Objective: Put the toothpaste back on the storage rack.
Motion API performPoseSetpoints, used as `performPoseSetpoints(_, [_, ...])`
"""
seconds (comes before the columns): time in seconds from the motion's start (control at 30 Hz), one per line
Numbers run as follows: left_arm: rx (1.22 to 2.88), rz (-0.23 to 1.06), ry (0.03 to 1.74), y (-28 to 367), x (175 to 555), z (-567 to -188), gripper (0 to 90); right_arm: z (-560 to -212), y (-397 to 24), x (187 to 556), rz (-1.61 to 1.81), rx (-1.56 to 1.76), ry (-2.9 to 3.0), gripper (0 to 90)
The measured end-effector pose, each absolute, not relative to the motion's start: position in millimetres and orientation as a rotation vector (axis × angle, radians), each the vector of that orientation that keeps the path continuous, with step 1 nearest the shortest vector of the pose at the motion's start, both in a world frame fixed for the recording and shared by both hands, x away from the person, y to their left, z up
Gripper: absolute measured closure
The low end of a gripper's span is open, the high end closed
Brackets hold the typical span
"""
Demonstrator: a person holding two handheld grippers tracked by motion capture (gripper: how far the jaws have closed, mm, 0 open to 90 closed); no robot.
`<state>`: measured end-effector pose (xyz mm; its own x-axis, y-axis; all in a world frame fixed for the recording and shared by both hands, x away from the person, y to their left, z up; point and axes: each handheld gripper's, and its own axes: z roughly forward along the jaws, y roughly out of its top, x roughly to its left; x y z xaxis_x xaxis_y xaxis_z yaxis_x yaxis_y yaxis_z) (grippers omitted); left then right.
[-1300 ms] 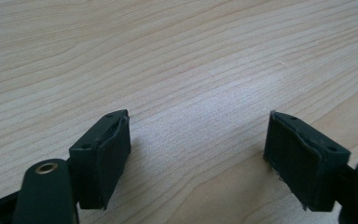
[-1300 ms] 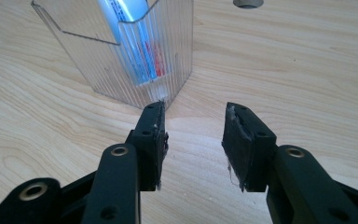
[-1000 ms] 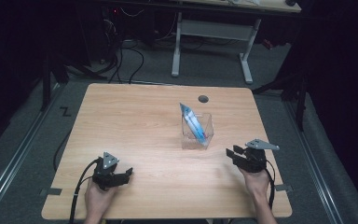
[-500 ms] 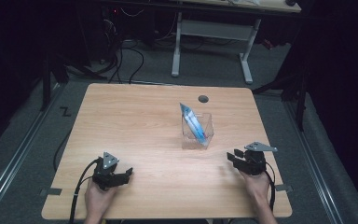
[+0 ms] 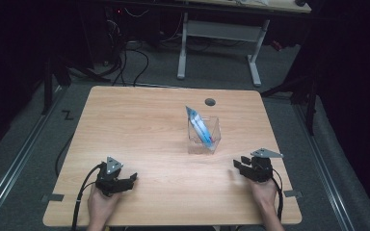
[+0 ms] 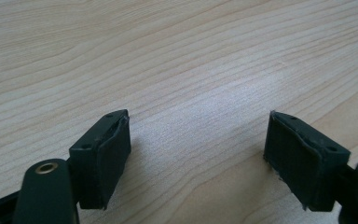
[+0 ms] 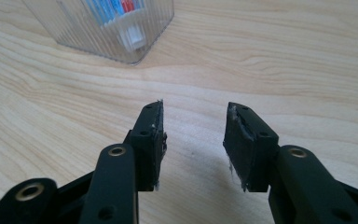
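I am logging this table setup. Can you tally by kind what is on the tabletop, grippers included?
Clear plastic container: 1
Blue packet standing tilted in the container: 1
Grippers, left gripper and right gripper, both open with nothing between the jaws: 2
Total: 4

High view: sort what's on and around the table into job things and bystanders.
Job: clear box with blue packet leaning in it; right gripper, jaws just widened, empty; left gripper, open.
Bystanders: table hole, far desk frame, floor cables.
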<state>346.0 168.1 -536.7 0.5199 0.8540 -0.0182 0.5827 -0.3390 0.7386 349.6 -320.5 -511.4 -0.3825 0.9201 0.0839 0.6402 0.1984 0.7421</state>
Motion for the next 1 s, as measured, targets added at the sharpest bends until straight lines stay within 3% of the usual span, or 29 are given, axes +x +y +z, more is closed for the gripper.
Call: performPoseSetpoints(1.0, [2.054,0.492,1.166,168.0,345.9,-536.7,23.0,-529.2,-300.6,341.5,0.916,1.372,2.139,49.2])
